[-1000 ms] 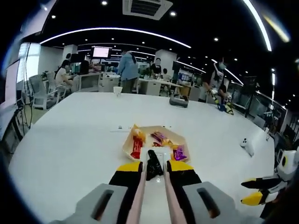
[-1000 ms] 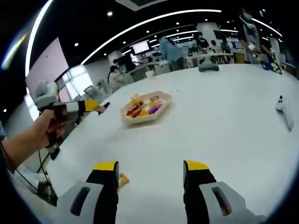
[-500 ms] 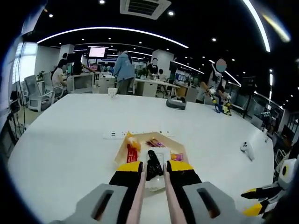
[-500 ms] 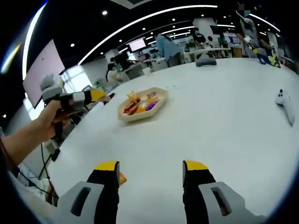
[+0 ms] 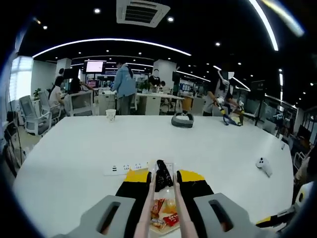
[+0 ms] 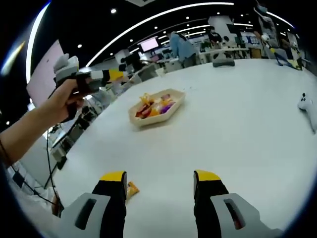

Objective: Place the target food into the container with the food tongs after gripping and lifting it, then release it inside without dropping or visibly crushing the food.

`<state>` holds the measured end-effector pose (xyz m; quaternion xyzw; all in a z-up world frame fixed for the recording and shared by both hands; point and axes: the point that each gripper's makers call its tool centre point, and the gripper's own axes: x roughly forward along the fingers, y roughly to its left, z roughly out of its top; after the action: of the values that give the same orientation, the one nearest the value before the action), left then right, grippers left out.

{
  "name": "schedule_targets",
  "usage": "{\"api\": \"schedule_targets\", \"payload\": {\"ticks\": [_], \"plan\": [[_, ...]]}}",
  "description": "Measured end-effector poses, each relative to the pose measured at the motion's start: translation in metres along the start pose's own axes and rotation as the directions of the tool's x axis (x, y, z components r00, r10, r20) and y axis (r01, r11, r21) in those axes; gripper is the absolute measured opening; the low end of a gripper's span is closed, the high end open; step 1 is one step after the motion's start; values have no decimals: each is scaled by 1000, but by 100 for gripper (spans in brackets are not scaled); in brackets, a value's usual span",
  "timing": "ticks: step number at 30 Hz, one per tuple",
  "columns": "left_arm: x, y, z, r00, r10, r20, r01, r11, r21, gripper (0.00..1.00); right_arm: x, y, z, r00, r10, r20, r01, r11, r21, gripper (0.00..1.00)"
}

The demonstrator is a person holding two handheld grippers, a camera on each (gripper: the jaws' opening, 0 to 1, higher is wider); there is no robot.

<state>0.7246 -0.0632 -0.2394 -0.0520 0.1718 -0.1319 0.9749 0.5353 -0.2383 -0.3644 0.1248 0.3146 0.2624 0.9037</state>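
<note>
Advanced over the tray [image 5: 166, 220], left hand-held gripper [image 5: 164, 177] clamps dark food [image 5: 162, 173] above it; release appears due. Right hand-held gripper [image 6: 159, 179] stands wide, empty.

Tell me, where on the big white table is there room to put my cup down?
The table lies bare between the snack tray and the white controller. The stretch from the tray toward the right gripper is bare too, apart from an orange wrapper. The tray itself is crowded with snacks.
</note>
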Motion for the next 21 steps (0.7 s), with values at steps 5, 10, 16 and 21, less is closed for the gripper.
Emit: {"api": "schedule_targets", "payload": {"ticks": [5,10,16,21], "plan": [[11,0,16,1000,-3,14,3,999,33,18,0,4,4,1000,17,15,-17,1000,1,55],[19,4,29,1000,2,24,-3,998,67,18,-2,8,6,999,42,27,-42,999,-2,55],[26,11,36,999,19,26,-22,995,94,18,-6,8,10,998,47,46,-47,999,7,55],[28,14,40,999,31,27,-33,997,70,18,-2,10,11,997,62,42,-63,998,11,55]]}}
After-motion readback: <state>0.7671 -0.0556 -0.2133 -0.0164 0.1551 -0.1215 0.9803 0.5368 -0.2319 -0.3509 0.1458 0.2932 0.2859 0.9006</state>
